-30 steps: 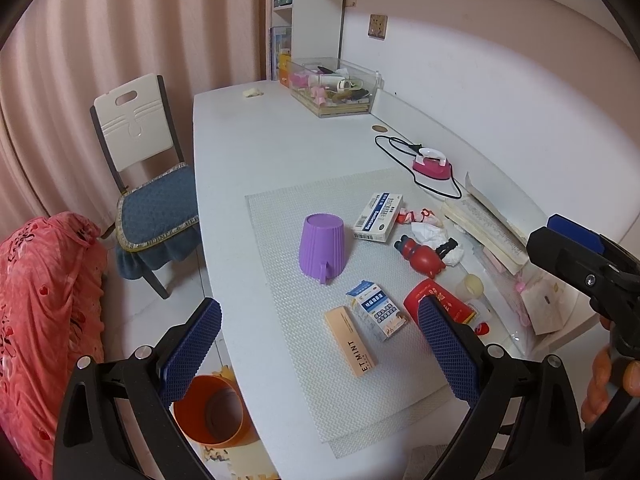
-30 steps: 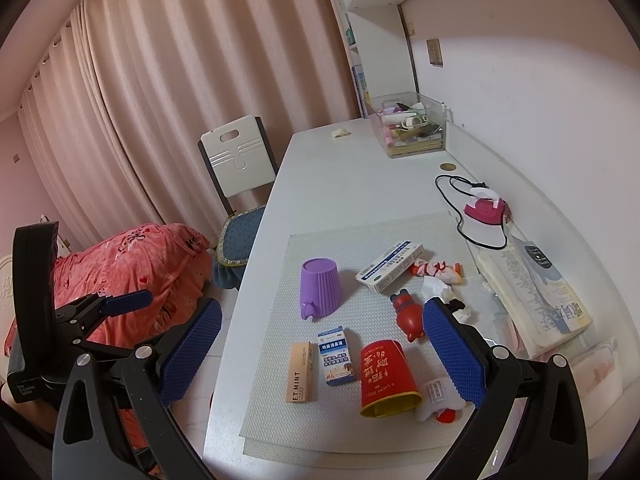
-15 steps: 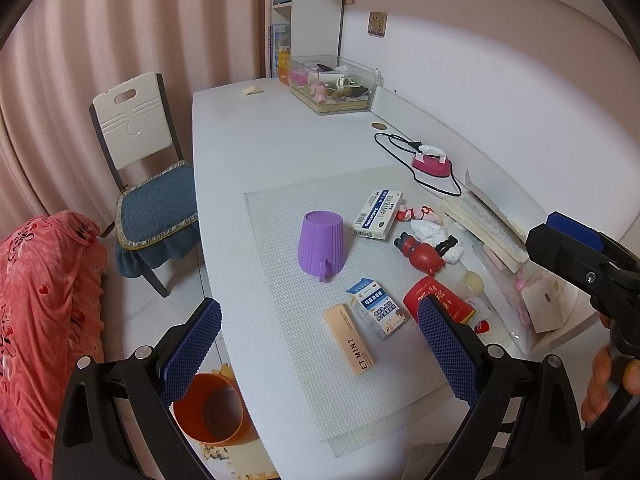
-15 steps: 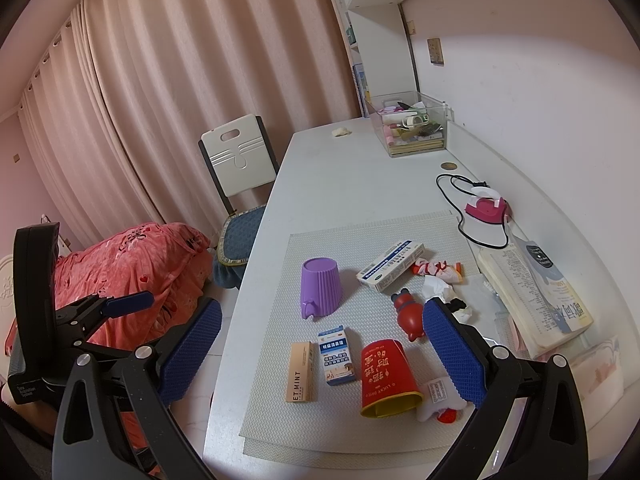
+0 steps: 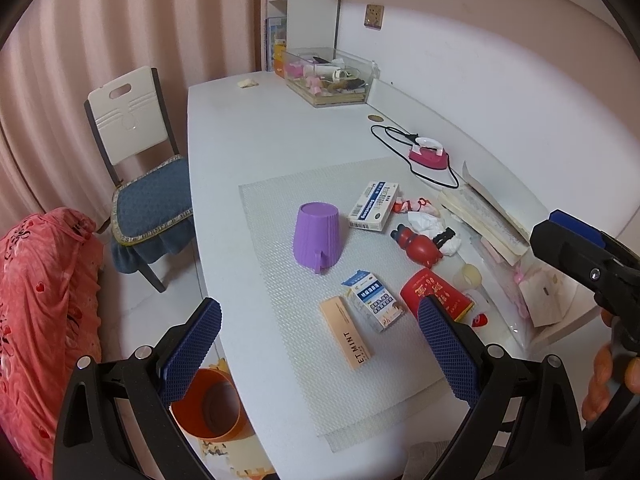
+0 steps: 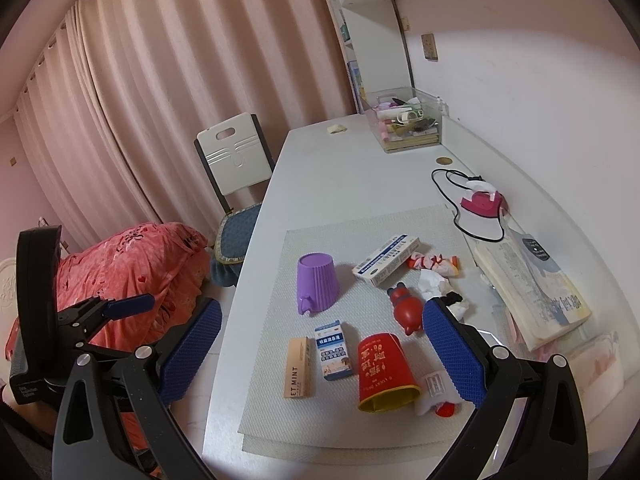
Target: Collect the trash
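Note:
On a grey mat [image 5: 288, 216] on the white desk lie a tan mint box [image 5: 346, 333], a small blue-white box [image 5: 373, 299], a long blue-white box [image 5: 374, 206], a red paper cup on its side [image 5: 436, 294], a red bottle [image 5: 418, 245], crumpled tissue [image 5: 427, 222] and an upturned purple cup [image 5: 318, 238]. An orange bin [image 5: 210, 406] stands on the floor at the desk's left edge. My left gripper [image 5: 318, 354] is open and empty above the near desk edge. My right gripper [image 6: 320, 352] is open and empty, hovering over the mat [image 6: 360, 240].
A pink iron with a black cord [image 5: 427, 153] and a stack of books [image 5: 480, 210] lie at the right. A clear box [image 5: 326, 76] stands at the far end. A chair [image 5: 140, 160] and a red quilt [image 5: 36, 300] are left of the desk.
Both views have shifted only slightly. Both grippers stay open and nothing on the desk has moved.

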`<state>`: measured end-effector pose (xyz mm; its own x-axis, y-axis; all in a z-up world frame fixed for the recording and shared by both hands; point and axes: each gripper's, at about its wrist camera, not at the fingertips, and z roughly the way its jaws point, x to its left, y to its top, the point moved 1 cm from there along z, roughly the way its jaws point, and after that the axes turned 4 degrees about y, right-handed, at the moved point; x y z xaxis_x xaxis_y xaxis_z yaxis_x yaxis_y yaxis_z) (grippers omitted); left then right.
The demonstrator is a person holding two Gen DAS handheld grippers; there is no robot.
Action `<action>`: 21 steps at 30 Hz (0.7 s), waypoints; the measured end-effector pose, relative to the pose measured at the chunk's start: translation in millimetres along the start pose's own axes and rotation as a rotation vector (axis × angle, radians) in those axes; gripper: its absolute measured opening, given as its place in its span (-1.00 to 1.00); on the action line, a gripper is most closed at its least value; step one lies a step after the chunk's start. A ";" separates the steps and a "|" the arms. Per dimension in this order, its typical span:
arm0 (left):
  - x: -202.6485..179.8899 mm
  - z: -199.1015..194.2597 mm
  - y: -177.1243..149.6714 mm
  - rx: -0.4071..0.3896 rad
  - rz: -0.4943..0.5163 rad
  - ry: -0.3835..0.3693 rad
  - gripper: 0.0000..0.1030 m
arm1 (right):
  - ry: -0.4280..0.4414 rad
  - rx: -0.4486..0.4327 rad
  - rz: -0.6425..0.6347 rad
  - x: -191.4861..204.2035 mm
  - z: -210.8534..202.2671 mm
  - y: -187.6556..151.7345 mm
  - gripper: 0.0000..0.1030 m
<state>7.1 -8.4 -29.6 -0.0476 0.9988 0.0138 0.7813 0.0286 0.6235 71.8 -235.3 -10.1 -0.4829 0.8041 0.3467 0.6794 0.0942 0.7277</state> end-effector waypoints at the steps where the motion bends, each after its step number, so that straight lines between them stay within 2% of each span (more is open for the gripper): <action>1: -0.7 0.2 -0.3 0.004 0.003 -0.003 0.89 | -0.004 0.002 0.004 -1.1 -0.7 -1.2 0.91; 21: -6.0 -0.6 4.5 0.025 0.018 -0.016 0.89 | -0.018 0.020 0.011 -2.6 -10.7 -0.2 0.91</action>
<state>10.5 -14.3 -26.5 -0.0237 0.9996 0.0122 0.7975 0.0115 0.6033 67.0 -243.7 -4.9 -0.4651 0.8158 0.3438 0.6955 0.0965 0.7120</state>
